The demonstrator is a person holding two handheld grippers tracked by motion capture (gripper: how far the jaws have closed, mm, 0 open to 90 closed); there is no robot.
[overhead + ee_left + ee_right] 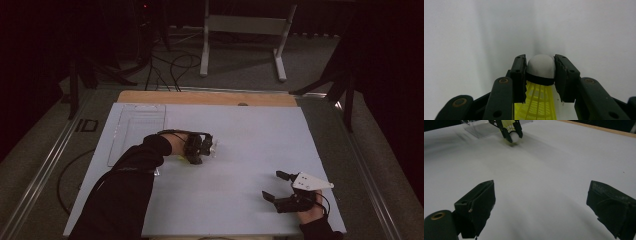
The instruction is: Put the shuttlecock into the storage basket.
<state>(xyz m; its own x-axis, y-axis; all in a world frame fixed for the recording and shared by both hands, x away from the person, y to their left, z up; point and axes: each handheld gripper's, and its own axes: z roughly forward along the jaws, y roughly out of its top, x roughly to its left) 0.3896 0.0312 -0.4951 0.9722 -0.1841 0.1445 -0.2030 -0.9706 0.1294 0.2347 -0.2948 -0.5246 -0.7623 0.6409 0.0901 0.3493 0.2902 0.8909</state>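
A yellow shuttlecock with a white cork head and a black band sits clamped between the jaws of my left gripper. Its yellow skirt runs back toward the camera. In the high view the left gripper hovers over the middle left of the white board. The right gripper view shows the shuttlecock far off, its head pointing down at the board. My right gripper rests near the board's front right, jaws wide open, with bare board between them.
A clear plastic tray lies on the board's far left, just behind the left hand. The wooden table edge runs along the back. Cables and a metal stand's legs are on the floor beyond.
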